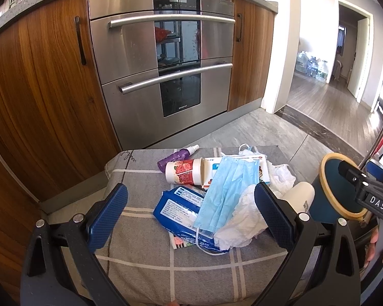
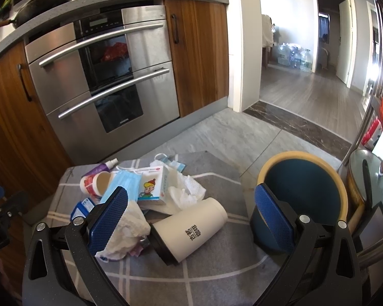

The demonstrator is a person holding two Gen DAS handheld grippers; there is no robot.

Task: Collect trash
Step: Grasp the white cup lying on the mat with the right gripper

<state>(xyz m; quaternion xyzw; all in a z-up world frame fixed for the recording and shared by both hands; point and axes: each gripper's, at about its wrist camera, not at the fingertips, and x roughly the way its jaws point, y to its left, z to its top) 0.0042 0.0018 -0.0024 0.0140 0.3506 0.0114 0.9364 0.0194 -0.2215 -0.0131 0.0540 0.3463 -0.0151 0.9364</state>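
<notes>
Trash pile (image 1: 217,199) sits between the wide-open left fingers (image 1: 107,219); the blue mask (image 1: 227,191) hides things underneath. The right fingers (image 2: 109,219) are open too, around the white cup (image 2: 191,229).

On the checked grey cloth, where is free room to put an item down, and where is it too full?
Free: the near strip of the cloth, in front of the wipes pack, and the left part toward the wooden cabinet. Also between the white cup and the blue bin. Crowded: the middle, around the face mask and tissues.

I see a steel oven (image 1: 163,61) between wooden cabinets (image 1: 38,89). Water bottles (image 1: 311,67) stand beyond the doorway.
</notes>
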